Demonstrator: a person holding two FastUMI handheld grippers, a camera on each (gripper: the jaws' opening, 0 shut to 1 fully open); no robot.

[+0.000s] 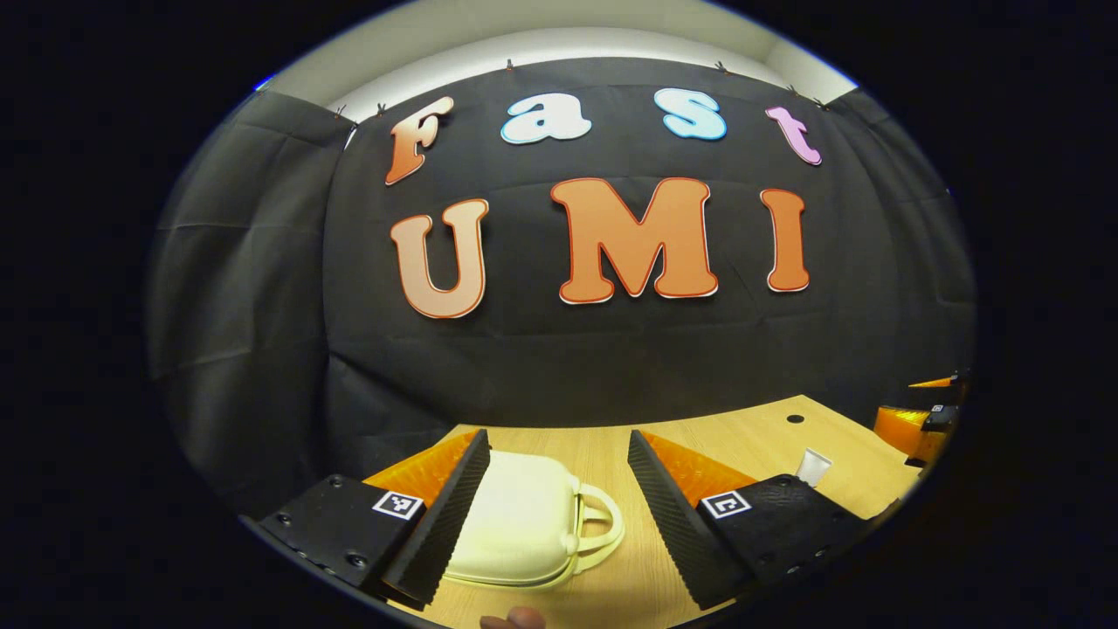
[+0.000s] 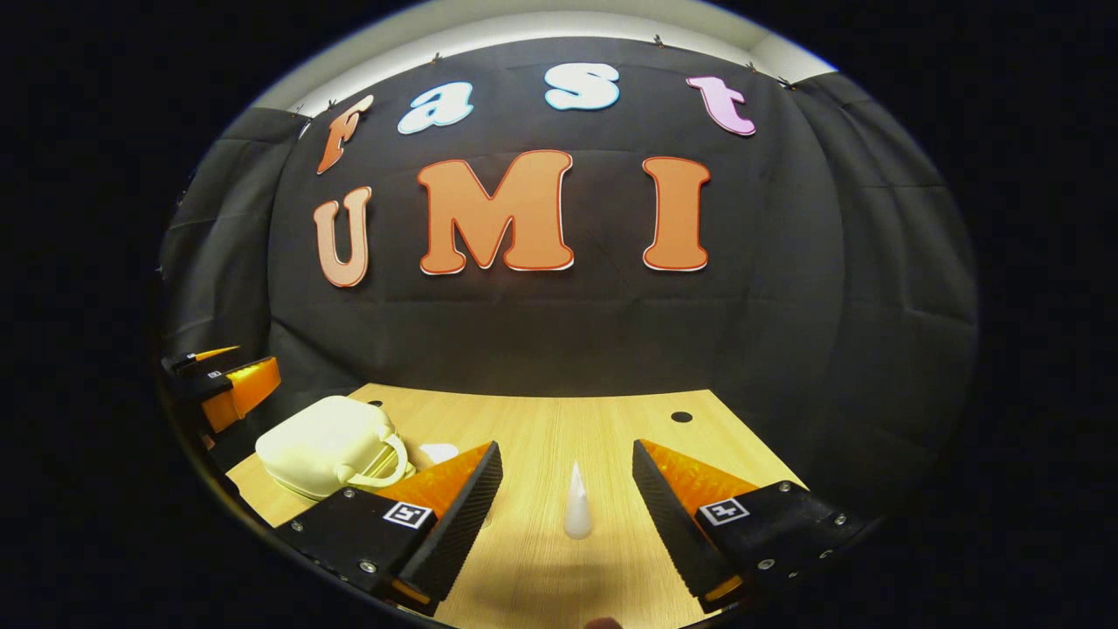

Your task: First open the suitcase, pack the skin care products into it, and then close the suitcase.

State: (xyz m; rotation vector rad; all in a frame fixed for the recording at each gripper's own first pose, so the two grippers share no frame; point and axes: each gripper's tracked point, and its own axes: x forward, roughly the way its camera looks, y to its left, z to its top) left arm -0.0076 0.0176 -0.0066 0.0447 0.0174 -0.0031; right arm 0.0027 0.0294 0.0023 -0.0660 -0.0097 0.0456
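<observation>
Suitcase first: small, cream, hard plastic, with a loop handle (image 1: 524,524), lid shut, lying flat on the light wooden table (image 1: 751,437). Seen in the left gripper view between the left gripper's (image 1: 559,515) spread fingers, its left side hidden behind one finger. Holding nothing. White tube (image 1: 814,467) partly hidden behind the other finger. Other gripper (image 1: 926,419) cut off at the right edge.

Right gripper view: right gripper (image 2: 568,515) spread wide too, pinching nothing. Thin white pointed tube (image 2: 576,502) standing between the fingers, touching neither. Suitcase at far left on the table. Small white thing (image 2: 439,452) beside it, half hidden, hard to make out.
</observation>
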